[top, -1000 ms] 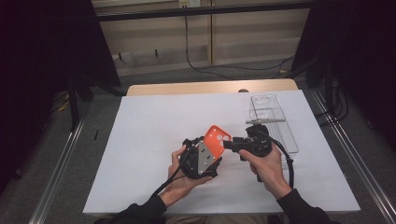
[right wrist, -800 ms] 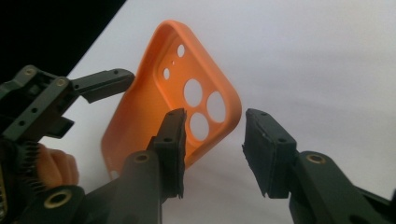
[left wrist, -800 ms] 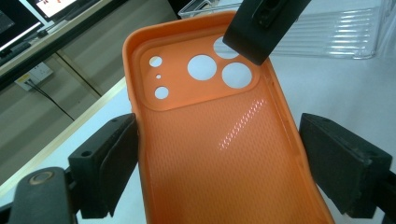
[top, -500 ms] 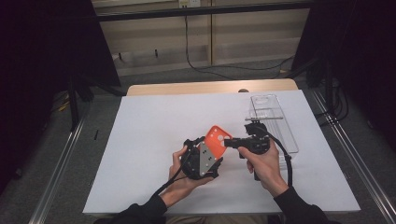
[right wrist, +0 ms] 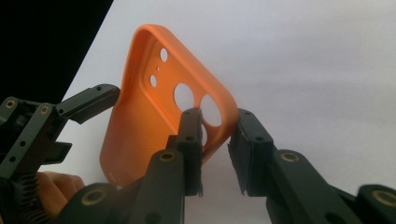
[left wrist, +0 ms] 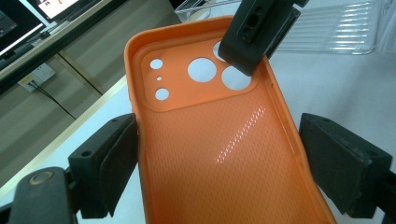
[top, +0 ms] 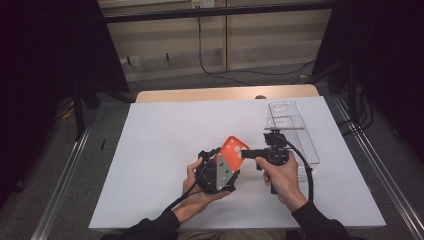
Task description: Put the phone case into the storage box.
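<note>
The orange phone case [left wrist: 210, 140] sits up off the desk [top: 150, 150], held between my two hands near the middle of the white sheet. My left gripper [top: 216, 172] has it by the long sides: in the left gripper view one pad presses the left edge, while on the other side I cannot quite tell whether the pad touches the rim or stands just off it. The case is empty, its inner face and camera holes turned toward that camera.

My right gripper [right wrist: 217, 140] has come in at the camera corner. Its jaws have just been closing, and in the right gripper view they now straddle the rim by the big lens holes, one finger inside the shell and one outside. The inner finger looks pressed to the wall; a thin gap seems to remain at the outer pad, so I judge the pinch nearly made, not yet firm.

So, as I read it: picking the case up and steadying it is done, and the second grip on the corner is almost set. What is left is whatever the two grips are for. The clear plastic tray [top: 292, 127] lies just beyond my right hand [top: 280, 175], possibly the case's destination.
</note>
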Motion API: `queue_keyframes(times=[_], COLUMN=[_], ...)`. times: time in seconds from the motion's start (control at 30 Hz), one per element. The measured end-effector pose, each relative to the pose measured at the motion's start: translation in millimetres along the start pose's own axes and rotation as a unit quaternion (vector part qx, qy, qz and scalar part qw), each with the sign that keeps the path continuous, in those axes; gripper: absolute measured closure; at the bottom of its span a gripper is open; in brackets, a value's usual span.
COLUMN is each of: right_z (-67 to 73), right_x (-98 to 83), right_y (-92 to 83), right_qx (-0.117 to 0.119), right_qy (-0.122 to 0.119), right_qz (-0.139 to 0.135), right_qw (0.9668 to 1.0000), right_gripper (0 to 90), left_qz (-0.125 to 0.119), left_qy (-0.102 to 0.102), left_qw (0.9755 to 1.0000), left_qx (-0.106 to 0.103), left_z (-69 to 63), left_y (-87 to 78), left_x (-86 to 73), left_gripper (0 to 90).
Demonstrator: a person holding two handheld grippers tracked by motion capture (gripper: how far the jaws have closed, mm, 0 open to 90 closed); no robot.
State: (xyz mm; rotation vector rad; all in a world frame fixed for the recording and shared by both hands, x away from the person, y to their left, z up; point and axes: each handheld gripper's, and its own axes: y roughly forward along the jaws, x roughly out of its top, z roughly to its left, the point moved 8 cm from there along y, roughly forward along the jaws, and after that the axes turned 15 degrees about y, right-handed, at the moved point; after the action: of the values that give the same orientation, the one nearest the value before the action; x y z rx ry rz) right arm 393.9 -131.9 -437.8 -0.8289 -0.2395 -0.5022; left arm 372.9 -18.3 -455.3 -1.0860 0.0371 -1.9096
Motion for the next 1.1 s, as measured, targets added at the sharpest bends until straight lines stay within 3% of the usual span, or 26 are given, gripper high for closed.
queue_keyframes(times=[0.07,0.2,0.53,0.8,0.9,1.0,1.1], right_z=[0.9,4.0,10.4,13.9,16.1,18.3,18.1], right_x=[0.5,-1.6,-2.7,0.1,-0.1,-0.4,0.0], right_y=[0.2,0.6,-2.1,-5.3,-5.7,-5.9,-7.8], right_qx=[0.001,0.005,0.031,0.036,0.039,0.039,0.040], right_qy=[0.002,-0.006,-0.004,-0.009,-0.014,-0.022,-0.024], right_qz=[-0.011,-0.025,-0.032,-0.044,-0.045,-0.047,-0.046], right_qw=[0.9999,0.9997,0.9990,0.9983,0.9981,0.9979,0.9978], right_gripper=[75.2,78.1,81.8,82.1,83.7,83.7,83.8], left_qz=[0.003,0.007,0.012,0.001,0.000,0.000,-0.006], left_qy=[0.004,-0.010,-0.023,-0.034,-0.048,-0.058,-0.053], left_qw=[1.0000,0.9999,0.9996,0.9992,0.9989,0.9983,0.9986], left_qx=[0.003,0.003,0.011,0.020,0.000,0.001,-0.001], left_z=[0.1,-0.2,1.2,5.1,4.2,3.4,3.0], left_y=[0.3,3.2,7.2,6.4,6.6,4.6,5.3], left_x=[-0.7,-5.6,-10.3,-8.3,-7.9,-3.2,-2.6], left_gripper=[13.8,13.7,12.4,10.5,11.1,9.2,7.3])
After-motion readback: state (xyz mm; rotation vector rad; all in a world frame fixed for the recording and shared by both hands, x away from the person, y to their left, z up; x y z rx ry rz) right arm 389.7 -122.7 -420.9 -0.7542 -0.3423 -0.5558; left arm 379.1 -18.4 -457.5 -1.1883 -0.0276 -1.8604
